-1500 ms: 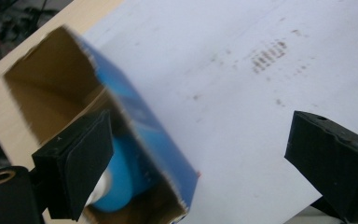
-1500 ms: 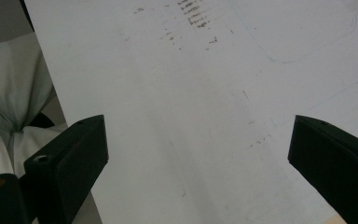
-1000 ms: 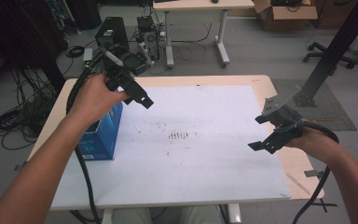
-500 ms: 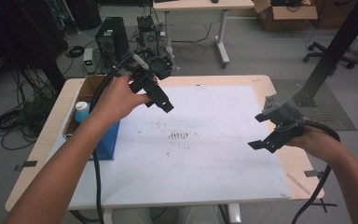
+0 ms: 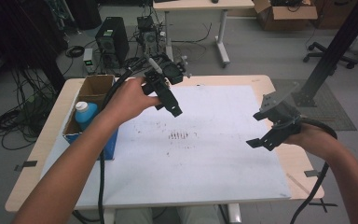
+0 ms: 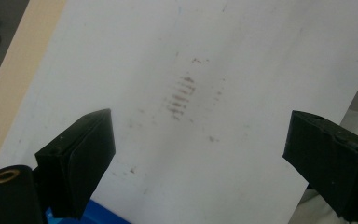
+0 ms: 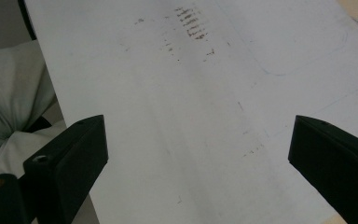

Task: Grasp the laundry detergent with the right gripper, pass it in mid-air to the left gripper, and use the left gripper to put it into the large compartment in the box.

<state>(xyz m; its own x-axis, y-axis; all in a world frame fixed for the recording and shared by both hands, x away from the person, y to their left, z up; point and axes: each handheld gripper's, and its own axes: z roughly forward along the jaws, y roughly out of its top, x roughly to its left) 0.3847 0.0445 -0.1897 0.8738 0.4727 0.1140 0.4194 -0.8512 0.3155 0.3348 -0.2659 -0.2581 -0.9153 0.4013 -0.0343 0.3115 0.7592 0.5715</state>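
Note:
My left gripper (image 5: 170, 105) hangs over the far-left part of a white sheet (image 5: 205, 158) on the table, held in a hand. In the left gripper view it (image 6: 200, 158) stands wide open with nothing between its jaws, above brown smudge marks (image 6: 182, 95). My right gripper (image 5: 259, 129) hovers over the sheet's right edge, also open and empty. In the right gripper view its jaws (image 7: 198, 163) are spread wide and the same smudges (image 7: 191, 23) lie farther off. The smudges (image 5: 182, 135) sit near the sheet's middle.
A cardboard box (image 5: 95, 88) stands at the table's left with a blue white-capped bottle (image 5: 85, 114) in it and a blue box (image 5: 113, 139) beside it. The wooden table edge (image 5: 303, 163) shows to the right. Computers and cables lie on the floor beyond.
My left gripper has moved right, away from the cardboard box and out over the white sheet. The right gripper has stayed where it was.

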